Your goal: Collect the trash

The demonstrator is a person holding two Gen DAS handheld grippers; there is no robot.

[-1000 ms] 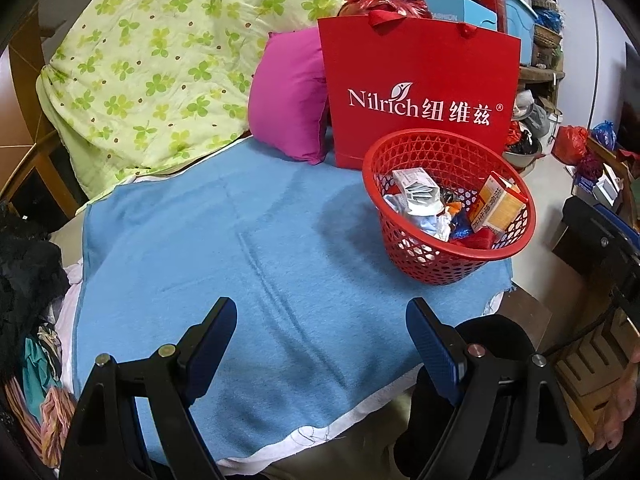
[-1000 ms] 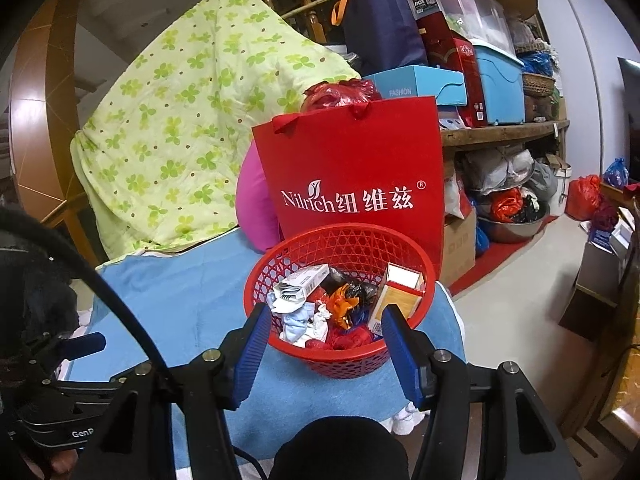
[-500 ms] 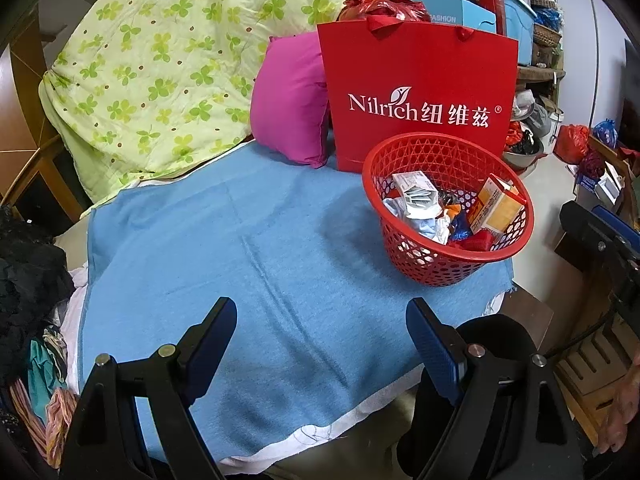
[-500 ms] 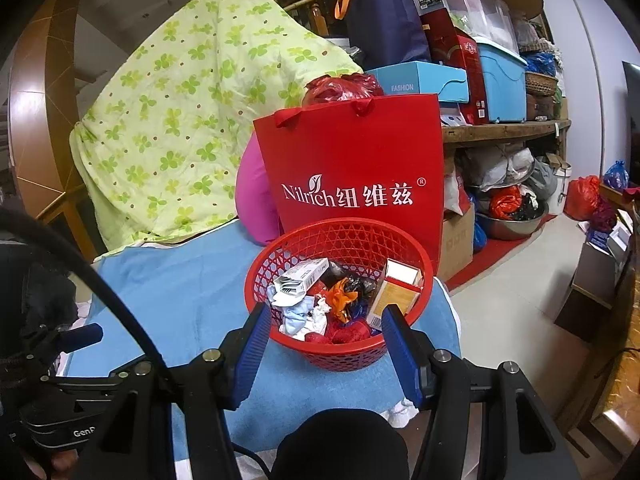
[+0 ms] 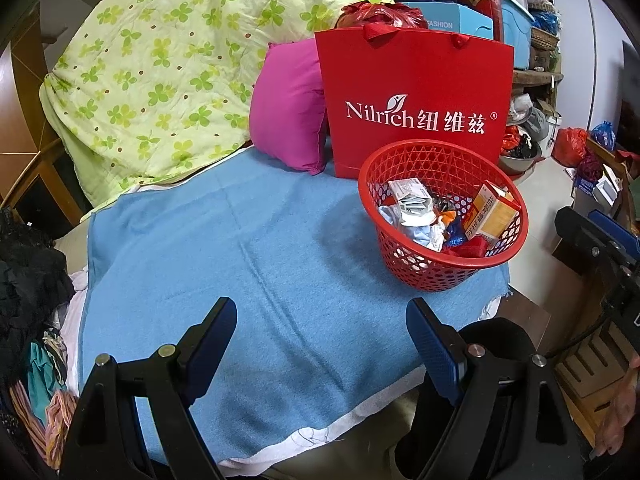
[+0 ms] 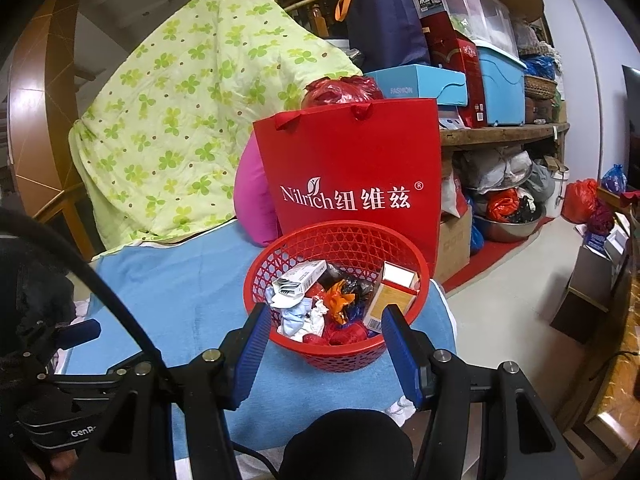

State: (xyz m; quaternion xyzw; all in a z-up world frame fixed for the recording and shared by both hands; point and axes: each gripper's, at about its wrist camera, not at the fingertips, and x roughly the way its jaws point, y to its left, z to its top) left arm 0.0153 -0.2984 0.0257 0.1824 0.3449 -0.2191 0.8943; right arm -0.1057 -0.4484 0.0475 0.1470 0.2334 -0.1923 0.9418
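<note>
A red mesh basket (image 5: 428,272) (image 6: 340,354) stands on the right part of a blue towel (image 5: 240,256) (image 6: 180,292). It holds trash: a white box (image 5: 408,196) (image 6: 306,274), an orange box (image 5: 490,214) (image 6: 394,294), crumpled tissue (image 5: 424,236) (image 6: 298,318) and wrappers (image 6: 340,300). My left gripper (image 5: 322,322) is open and empty, above the towel's near part, left of the basket. My right gripper (image 6: 324,328) is open and empty, just before the basket's near rim. The right gripper also shows at the right edge of the left wrist view (image 5: 600,236).
A red Nilrich paper bag (image 5: 416,104) (image 6: 352,176) stands right behind the basket, with a pink pillow (image 5: 290,108) (image 6: 252,204) beside it and a green flowered quilt (image 5: 160,60) (image 6: 192,116) at the back left. Shelves of boxes (image 6: 500,80) and floor clutter lie right.
Both views have shifted slightly, the basket sitting a little lower in the right wrist view. Both grippers stay open and empty; nothing on the towel has moved.
</note>
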